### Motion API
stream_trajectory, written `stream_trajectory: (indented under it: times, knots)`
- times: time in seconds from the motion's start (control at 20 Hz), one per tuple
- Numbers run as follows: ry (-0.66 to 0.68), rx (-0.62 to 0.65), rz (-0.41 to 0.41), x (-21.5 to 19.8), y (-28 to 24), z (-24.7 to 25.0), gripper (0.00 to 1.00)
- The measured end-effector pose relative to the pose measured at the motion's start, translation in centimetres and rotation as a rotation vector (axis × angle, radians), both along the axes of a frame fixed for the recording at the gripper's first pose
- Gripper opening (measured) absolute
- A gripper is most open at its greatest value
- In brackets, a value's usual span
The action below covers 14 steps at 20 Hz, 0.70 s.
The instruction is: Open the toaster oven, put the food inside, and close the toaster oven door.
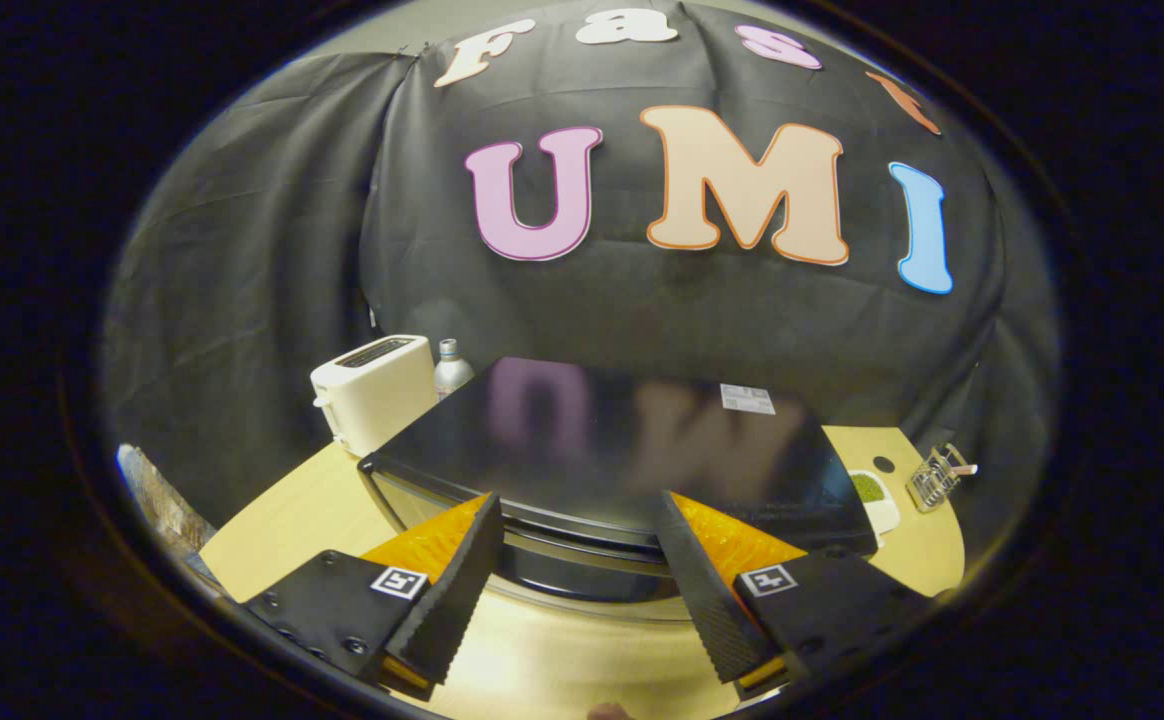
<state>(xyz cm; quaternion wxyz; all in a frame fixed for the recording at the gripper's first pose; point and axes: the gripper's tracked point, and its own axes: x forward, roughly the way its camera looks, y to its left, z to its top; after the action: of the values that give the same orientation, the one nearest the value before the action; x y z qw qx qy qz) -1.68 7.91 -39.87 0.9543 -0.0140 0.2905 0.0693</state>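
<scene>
- While gripper hovers with fingers spread, holding nothing, toaster oven sits mid-table, just ahead.
- Door state unclear from above; loading and closing likely remain.
- White toaster at table's far left edge.

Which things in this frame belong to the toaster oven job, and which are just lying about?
Job: toaster oven, just ahead of the open gripper; its fingers hold nothing.

Lying about: white toaster, bottle, small wire rack, dish of something green.

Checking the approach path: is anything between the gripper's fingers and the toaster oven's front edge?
No. In the gripper view the open gripper has its fingers spread just above the toaster oven top's front edge, and the gap between them holds nothing but the oven's front.
</scene>
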Motion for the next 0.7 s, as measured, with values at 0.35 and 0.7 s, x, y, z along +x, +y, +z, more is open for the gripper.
stream_trajectory:
  times: [0.35, 0.7]
  knots:
    - [0.049, 0.074, -0.027, -2.6, 0.1, -0.5, 0.96]
    - [0.091, 0.056, 0.013, -6.6, 0.5, -1.1, 0.96]
